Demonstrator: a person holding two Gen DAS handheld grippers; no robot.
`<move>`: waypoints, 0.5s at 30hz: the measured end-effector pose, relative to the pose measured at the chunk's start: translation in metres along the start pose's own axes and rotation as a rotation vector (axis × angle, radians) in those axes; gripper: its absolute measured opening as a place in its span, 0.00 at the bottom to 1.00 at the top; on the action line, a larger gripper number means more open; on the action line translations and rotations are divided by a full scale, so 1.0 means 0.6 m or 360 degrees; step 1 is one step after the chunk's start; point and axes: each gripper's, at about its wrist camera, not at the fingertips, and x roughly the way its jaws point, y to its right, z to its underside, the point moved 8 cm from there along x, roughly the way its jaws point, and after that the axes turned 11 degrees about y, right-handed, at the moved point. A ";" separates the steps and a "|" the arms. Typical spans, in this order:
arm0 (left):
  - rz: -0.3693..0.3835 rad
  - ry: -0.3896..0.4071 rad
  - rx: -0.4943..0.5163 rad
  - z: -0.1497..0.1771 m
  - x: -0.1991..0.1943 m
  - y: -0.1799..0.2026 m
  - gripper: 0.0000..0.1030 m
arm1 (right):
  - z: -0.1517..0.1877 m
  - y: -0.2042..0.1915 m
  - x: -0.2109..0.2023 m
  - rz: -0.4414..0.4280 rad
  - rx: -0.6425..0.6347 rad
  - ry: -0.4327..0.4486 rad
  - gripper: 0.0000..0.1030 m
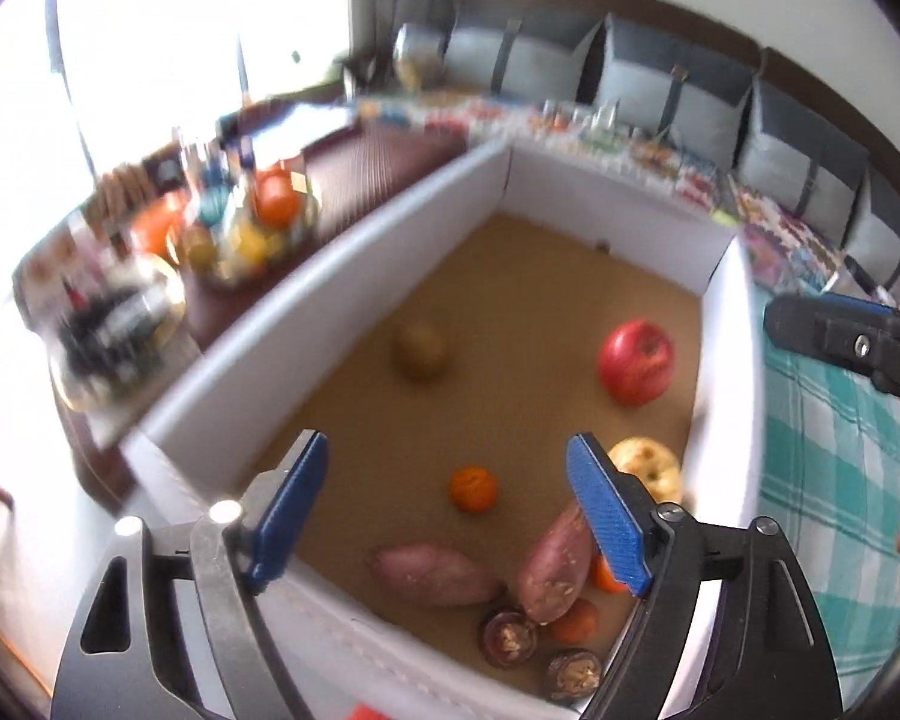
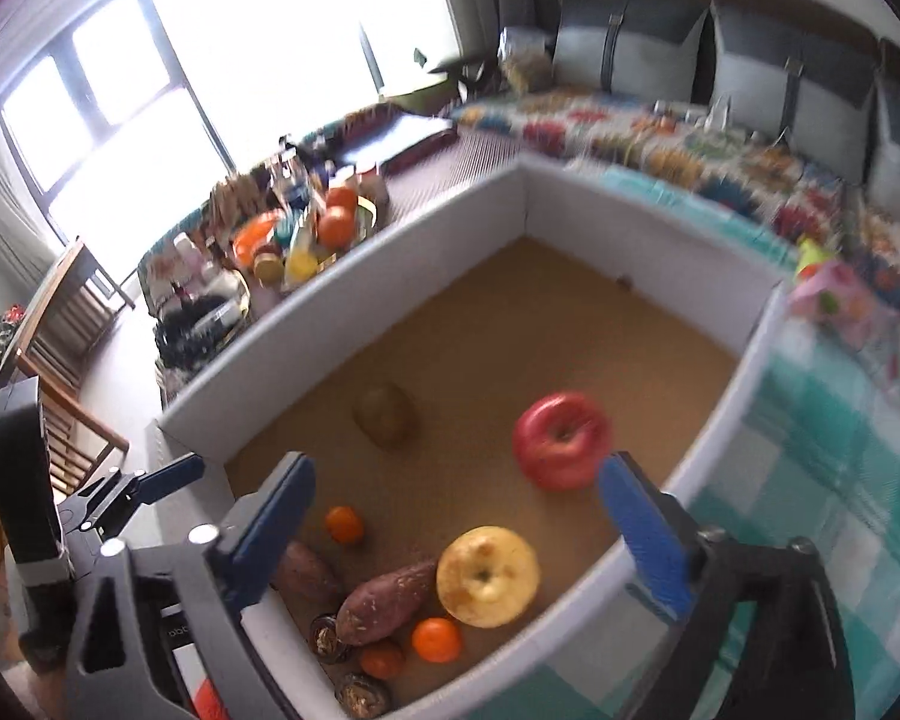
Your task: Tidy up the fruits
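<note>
Both tongs hang over a big white box (image 1: 354,276) with a brown floor, and both point down into it. The left tongs (image 1: 450,516) are wide, with nothing between them. The right tongs (image 2: 462,534) are wide too, and they hold nothing. The fruits are all in the box. A red apple (image 2: 561,441) sits by the right wall, and a yellow apple (image 2: 487,576) sits nearer to the front. A brown kiwi (image 2: 385,423) lies alone out in the middle. A small orange (image 1: 473,487) lies on the floor just under the left tongs. In the near corner there is a pile: two sweet potatoes (image 1: 435,576), more little oranges (image 2: 437,639) and some dark round fruits (image 1: 508,639) that I cannot name. They touch and lean on each other. The box stands beside a green checked cloth (image 1: 828,480). It looks like a step between picks, with both tongs empty and ready to choose. The next move calls for picking one fruit, going down over it with the tongs on both sides, and closing gently. The small orange is easy, since it lies apart. Fruits in the pile are harder, because a push could make the others roll.
</note>
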 end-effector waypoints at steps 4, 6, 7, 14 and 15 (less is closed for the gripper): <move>-0.0086 0.0138 -0.0028 -0.024 -0.056 0.005 0.92 | 0.008 0.009 -0.052 0.0114 -0.0053 -0.0005 1.00; -0.0113 0.0032 -0.0173 -0.014 -0.059 -0.009 0.92 | 0.023 0.014 -0.061 0.0177 -0.0079 -0.0073 1.00; -0.0118 -0.0009 -0.0228 -0.008 -0.061 -0.017 0.92 | 0.030 0.015 -0.067 0.0182 -0.0081 -0.0094 1.00; -0.0203 -0.0215 -0.0246 0.021 -0.066 -0.043 0.92 | 0.081 -0.017 -0.088 0.0127 -0.0098 -0.0252 1.00; -0.0248 -0.0209 -0.0238 0.022 -0.071 -0.049 0.92 | 0.086 -0.023 -0.089 0.0121 -0.0103 -0.0255 1.00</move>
